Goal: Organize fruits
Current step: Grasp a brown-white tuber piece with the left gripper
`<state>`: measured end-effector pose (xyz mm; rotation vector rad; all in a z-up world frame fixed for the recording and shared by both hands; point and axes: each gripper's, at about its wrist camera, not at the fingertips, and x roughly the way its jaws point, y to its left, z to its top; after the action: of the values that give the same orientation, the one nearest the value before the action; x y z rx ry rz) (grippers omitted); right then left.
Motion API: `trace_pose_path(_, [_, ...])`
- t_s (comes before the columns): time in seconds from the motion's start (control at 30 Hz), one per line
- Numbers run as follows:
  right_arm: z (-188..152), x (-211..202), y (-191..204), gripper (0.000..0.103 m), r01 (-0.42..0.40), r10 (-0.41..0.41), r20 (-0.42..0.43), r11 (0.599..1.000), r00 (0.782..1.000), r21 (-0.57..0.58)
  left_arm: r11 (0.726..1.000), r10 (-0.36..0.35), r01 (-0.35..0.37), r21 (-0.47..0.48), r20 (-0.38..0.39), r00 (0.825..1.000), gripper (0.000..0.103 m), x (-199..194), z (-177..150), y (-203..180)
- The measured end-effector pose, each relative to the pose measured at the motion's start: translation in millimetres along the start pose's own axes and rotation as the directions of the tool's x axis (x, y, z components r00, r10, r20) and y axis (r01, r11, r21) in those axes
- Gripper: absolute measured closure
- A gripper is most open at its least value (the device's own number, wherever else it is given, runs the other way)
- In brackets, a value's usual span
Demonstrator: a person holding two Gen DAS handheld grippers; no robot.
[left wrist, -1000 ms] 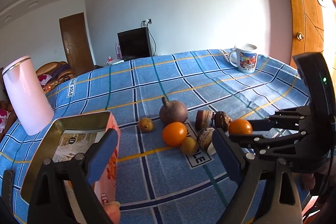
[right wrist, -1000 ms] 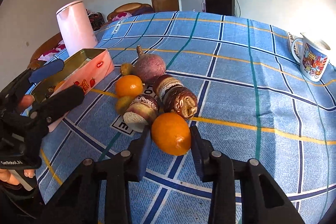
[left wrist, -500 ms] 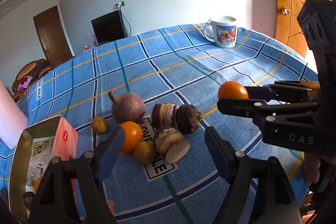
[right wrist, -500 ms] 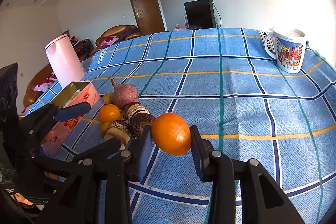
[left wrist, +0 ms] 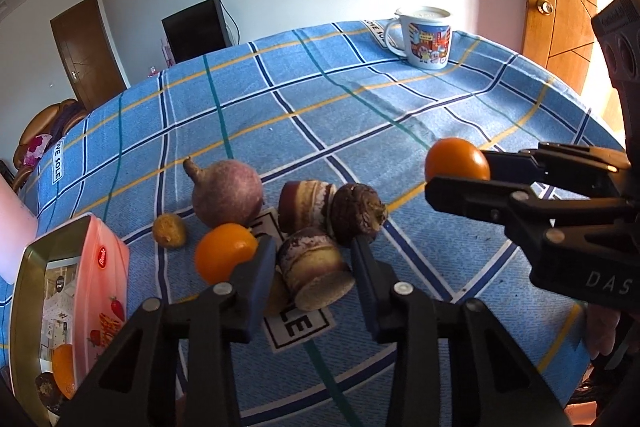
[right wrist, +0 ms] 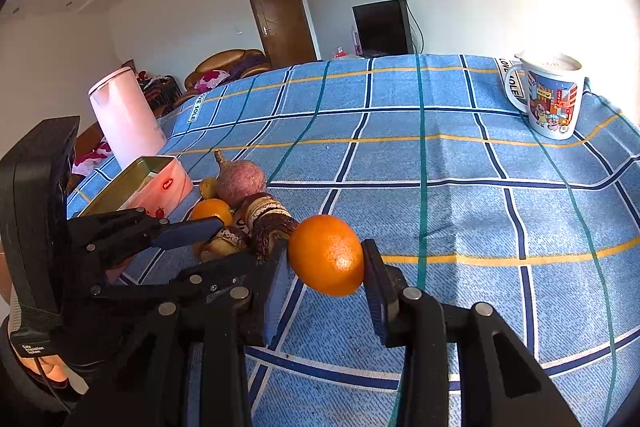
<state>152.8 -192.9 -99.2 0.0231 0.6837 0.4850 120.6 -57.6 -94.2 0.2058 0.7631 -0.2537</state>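
Note:
My right gripper [right wrist: 325, 265] is shut on an orange [right wrist: 326, 255] and holds it above the blue checked cloth; it also shows in the left wrist view [left wrist: 457, 159]. My left gripper [left wrist: 314, 269] is open, its jaws on either side of a cut brown-and-white fruit piece [left wrist: 316, 269]. Around it lie a second orange [left wrist: 224, 251], a purple round root [left wrist: 226, 193], two more brown pieces [left wrist: 332, 207] and a small yellow fruit [left wrist: 170, 230]. A pink tin box [left wrist: 68, 303] at the left holds an orange.
A cartoon mug [right wrist: 550, 97] stands at the far right of the table. A white-pink kettle [right wrist: 124, 117] stands behind the tin box. The table edge runs close to the right of the right gripper.
The left gripper has moved forward and lower, so its jaws now flank the cut fruit piece. The right gripper has lifted the orange a little higher.

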Motion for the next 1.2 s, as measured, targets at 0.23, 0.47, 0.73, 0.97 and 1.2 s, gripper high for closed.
trace_pose_path(0.23, [-1, -5, 0, 0.065, 0.009, -0.009, 0.027, 1.0, 1.0, -0.002, 1.0, 0.005, -0.004, -0.016, 0.048, 0.999, 0.063, -9, -1, 4])
trace_pose_path(0.47, [-1, -17, 3, 0.065, 0.025, -0.023, 0.089, 0.999, 0.996, -0.021, 0.999, 0.033, -0.029, -0.034, 0.102, 0.994, 0.063, -19, -1, 7])
trace_pose_path(0.73, [2, -31, 13, 0.065, 0.052, -0.041, 0.17, 0.997, 0.985, -0.058, 0.996, 0.062, -0.051, -0.072, 0.172, 0.983, 0.063, -33, -3, 14])
trace_pose_path(0.97, [4, -35, 23, 0.065, 0.045, -0.029, 0.199, 0.996, 0.98, -0.075, 0.994, 0.084, -0.066, -0.089, 0.218, 0.972, 0.063, -43, -7, 18])
trace_pose_path(1.2, [5, -33, 32, 0.065, 0.037, -0.017, 0.207, 0.995, 0.978, -0.094, 0.991, 0.099, -0.074, -0.109, 0.247, 0.964, 0.063, -52, -11, 25])
